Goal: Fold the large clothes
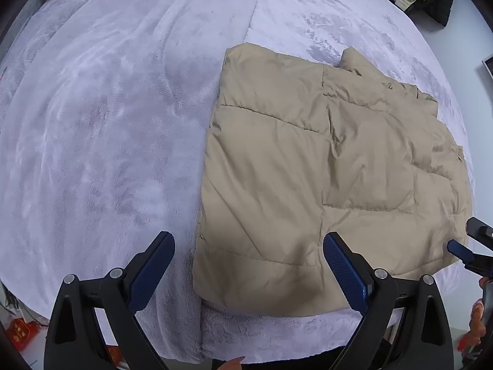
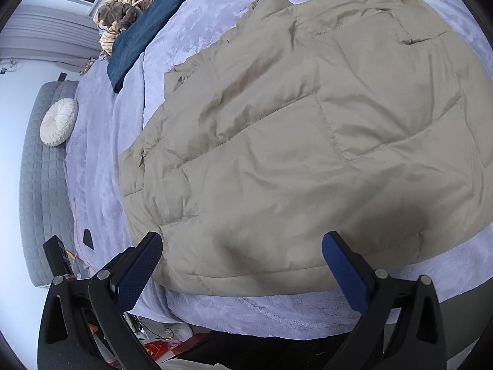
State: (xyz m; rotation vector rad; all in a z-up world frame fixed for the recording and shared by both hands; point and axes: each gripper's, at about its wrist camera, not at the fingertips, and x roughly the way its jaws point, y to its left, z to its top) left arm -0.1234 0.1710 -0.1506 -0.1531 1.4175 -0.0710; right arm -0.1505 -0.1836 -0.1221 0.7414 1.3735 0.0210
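Now, beige puffer jacket [image 1: 323,178] lies folded flat on lavender fleece blanket [image 1: 107,123] covering bed, near bed's front edge. Left gripper [image 1: 248,265] hovers over jacket's near left corner, jaws wide, holding nothing. Right gripper [image 2: 242,263] hovers over jacket's near hem, jaws wide, empty. Folded jeans [image 2: 144,30] lie beyond jacket at far side of bed. White round cushion [image 2: 58,121] sits left of jacket.

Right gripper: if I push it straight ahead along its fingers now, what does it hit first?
Most likely the beige puffer jacket: the open right gripper points at its near hem on the lavender blanket. Depth is unclear.
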